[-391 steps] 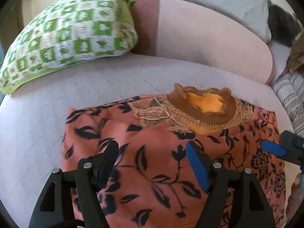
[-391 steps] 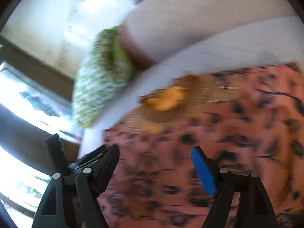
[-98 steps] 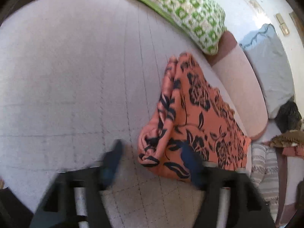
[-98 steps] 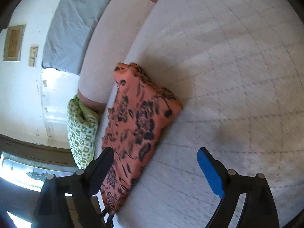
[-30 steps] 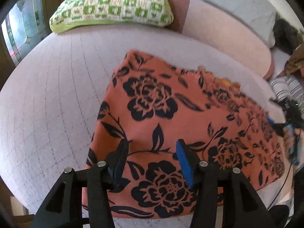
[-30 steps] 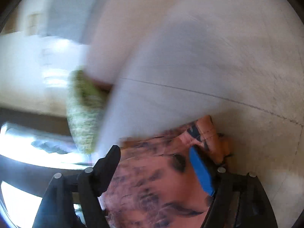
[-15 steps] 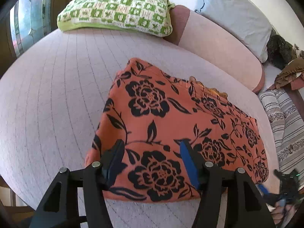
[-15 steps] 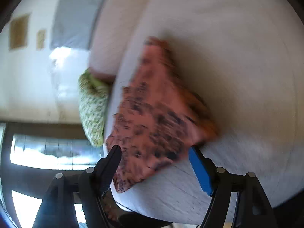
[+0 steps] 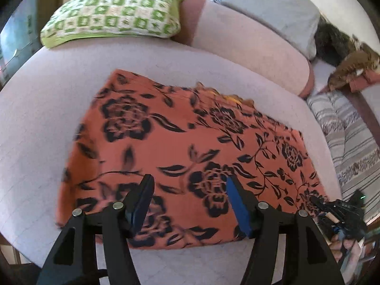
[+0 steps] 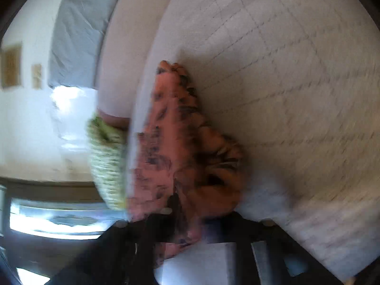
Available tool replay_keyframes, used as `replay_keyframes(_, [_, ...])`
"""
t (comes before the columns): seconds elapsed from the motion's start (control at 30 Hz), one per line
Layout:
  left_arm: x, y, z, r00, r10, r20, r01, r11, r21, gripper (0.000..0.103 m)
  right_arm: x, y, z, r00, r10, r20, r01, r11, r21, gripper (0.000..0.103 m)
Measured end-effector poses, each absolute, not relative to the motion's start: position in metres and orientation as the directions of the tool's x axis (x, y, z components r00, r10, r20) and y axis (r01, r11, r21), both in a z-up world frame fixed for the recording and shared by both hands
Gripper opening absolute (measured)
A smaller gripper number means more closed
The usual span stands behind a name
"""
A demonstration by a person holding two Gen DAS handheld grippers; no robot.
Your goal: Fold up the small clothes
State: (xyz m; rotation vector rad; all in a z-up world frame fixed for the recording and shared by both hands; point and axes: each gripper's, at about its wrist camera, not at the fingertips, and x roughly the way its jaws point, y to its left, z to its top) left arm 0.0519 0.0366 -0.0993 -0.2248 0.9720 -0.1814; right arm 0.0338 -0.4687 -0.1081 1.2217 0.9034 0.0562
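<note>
We hover our open left gripper over the folded floral garment; at four o'clock, our right gripper pinches its corner.

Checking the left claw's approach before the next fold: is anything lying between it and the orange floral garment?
Nothing visible does. The left claw hangs open directly over the near edge of the orange floral garment, with only cloth showing between its fingers. The green checked pillow lies well beyond, at the far edge.

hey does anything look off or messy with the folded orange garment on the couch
Mostly tidy. The orange garment lies flat, but a ruffled yellow-brown trim pokes out along its far edge, so the fold is not clean there.
</note>
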Motion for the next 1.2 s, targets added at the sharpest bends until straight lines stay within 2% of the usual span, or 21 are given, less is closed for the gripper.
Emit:
replay_keyframes(0.13, [0.072, 0.02, -0.141, 0.486, -0.161, -0.859, 0.023, 0.985, -0.172, 0.063, 0.033, -0.431, -0.062, 0.655, 0.319, -0.685, 0.269, 0.748, 0.607, 0.008])
replay_keyframes(0.2, [0.072, 0.01, -0.135, 0.511, -0.115, -0.852, 0.034, 0.993, -0.113, 0.064, 0.041, -0.44, -0.094, 0.555, 0.393, -0.733, 0.315, 0.716, 0.622, 0.011])
replay_keyframes(0.23, [0.074, 0.007, -0.133, 0.501, -0.12, -0.857, 0.043, 0.993, -0.114, 0.064, 0.033, -0.462, -0.112, 0.59, 0.493, -0.639, 0.344, 0.563, 0.751, 0.012])
replay_keyframes(0.27, [0.075, 0.006, -0.129, 0.501, -0.137, -0.854, 0.049, 0.99, -0.13, 0.064, 0.03, -0.472, -0.111, 0.599, 0.516, -0.612, 0.351, 0.518, 0.78, 0.021])
replay_keyframes(0.33, [0.076, 0.008, -0.122, 0.515, -0.134, -0.847, 0.038, 0.99, -0.134, 0.064, 0.026, -0.486, -0.096, 0.617, 0.492, -0.615, 0.337, 0.54, 0.771, 0.059])
replay_keyframes(0.37, [0.077, 0.009, -0.119, 0.523, -0.135, -0.842, 0.031, 0.99, -0.139, 0.064, 0.024, -0.492, -0.089, 0.624, 0.475, -0.62, 0.332, 0.557, 0.761, 0.082])
replay_keyframes(0.5, [0.086, 0.018, -0.125, 0.505, -0.141, -0.851, -0.009, 0.986, -0.169, 0.064, 0.03, -0.534, -0.063, 0.685, 0.469, -0.558, 0.253, 0.564, 0.786, 0.082])
replay_keyframes(0.63, [0.084, 0.023, -0.133, 0.52, -0.146, -0.841, -0.004, 0.985, -0.173, 0.064, 0.102, -0.546, -0.075, 0.602, 0.594, -0.534, 0.176, 0.554, 0.814, 0.082])
replay_keyframes(0.7, [0.083, 0.022, -0.134, 0.526, -0.148, -0.837, 0.019, 0.987, -0.162, 0.065, 0.139, -0.542, -0.085, 0.529, 0.63, -0.569, 0.144, 0.594, 0.792, 0.079])
replay_keyframes(0.77, [0.081, 0.023, -0.134, 0.534, -0.155, -0.831, 0.041, 0.987, -0.157, 0.065, 0.16, -0.539, -0.095, 0.511, 0.607, -0.609, 0.163, 0.627, 0.762, 0.079])
replay_keyframes(0.83, [0.078, 0.022, -0.135, 0.543, -0.167, -0.823, 0.06, 0.985, -0.161, 0.065, 0.181, -0.535, -0.096, 0.503, 0.587, -0.635, 0.133, 0.673, 0.728, 0.07])
replay_keyframes(0.87, [0.077, 0.023, -0.136, 0.548, -0.175, -0.818, 0.068, 0.984, -0.166, 0.065, 0.187, -0.534, -0.094, 0.496, 0.579, -0.647, 0.141, 0.682, 0.718, 0.052])
replay_keyframes(0.9, [0.077, 0.025, -0.136, 0.551, -0.185, -0.814, 0.075, 0.982, -0.172, 0.065, 0.196, -0.529, -0.094, 0.457, 0.588, -0.667, 0.128, 0.699, 0.704, 0.01])
replay_keyframes(1.0, [0.074, 0.03, -0.136, 0.56, -0.211, -0.801, 0.087, 0.977, -0.197, 0.065, 0.201, -0.515, -0.091, 0.416, 0.538, -0.733, 0.105, 0.772, 0.627, 0.01])
replay_keyframes(1.07, [0.073, 0.031, -0.137, 0.562, -0.225, -0.796, 0.1, 0.974, -0.205, 0.065, 0.196, -0.509, -0.067, 0.464, 0.479, -0.745, 0.075, 0.817, 0.572, 0.009])
replay_keyframes(1.13, [0.071, 0.033, -0.137, 0.568, -0.237, -0.788, 0.111, 0.971, -0.212, 0.065, 0.189, -0.497, -0.04, 0.547, 0.363, -0.754, 0.023, 0.894, 0.448, 0.009])
replay_keyframes(1.17, [0.07, 0.035, -0.137, 0.57, -0.241, -0.785, 0.117, 0.97, -0.213, 0.065, 0.193, -0.493, -0.043, 0.542, 0.352, -0.763, 0.033, 0.899, 0.438, 0.009])
replay_keyframes(1.2, [0.07, 0.035, -0.137, 0.572, -0.243, -0.783, 0.119, 0.97, -0.213, 0.065, 0.201, -0.492, -0.063, 0.481, 0.333, -0.811, 0.075, 0.906, 0.416, 0.011])
